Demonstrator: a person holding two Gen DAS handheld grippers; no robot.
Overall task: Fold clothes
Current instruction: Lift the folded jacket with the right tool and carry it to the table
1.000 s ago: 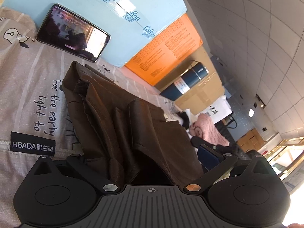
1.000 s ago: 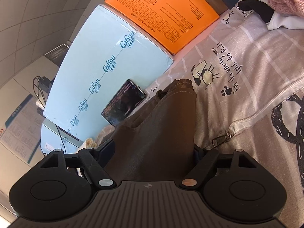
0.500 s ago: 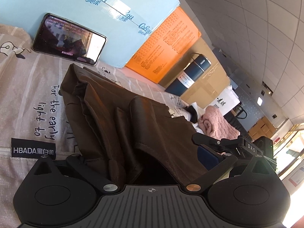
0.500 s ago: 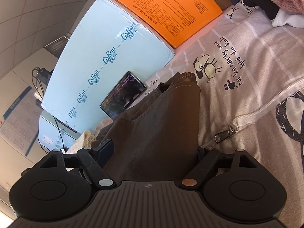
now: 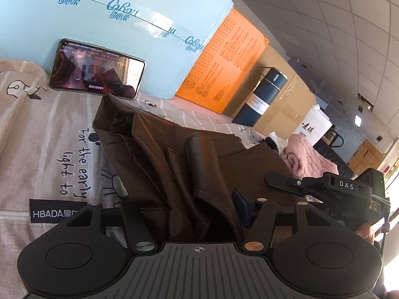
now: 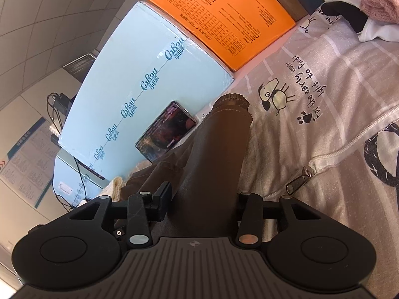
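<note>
The brown trousers are bunched up between the two grippers, raised over a beige printed duvet cover. In the left wrist view the cloth runs from the left gripper at 6 o'clock up toward 11 o'clock, hanging in deep vertical folds, with one rolled fold standing near the middle. The cloth fills the gap between this gripper's fingers and hides them, so I cannot tell whether it is clamped. The right gripper shows at 3 o'clock, beside the trousers' right edge.

In the right wrist view the trousers stretch from the right gripper at 6 o'clock straight up to 12 o'clock, ending in a gathered waistband or cuff. Here too the cloth covers the fingertips, so the grip cannot be read.

A smartphone leans on a pale blue Cobou carton at 11 o'clock. An orange box stands beside it, with a dark blue thermos and a pink knit garment toward 2 and 3 o'clock.
</note>
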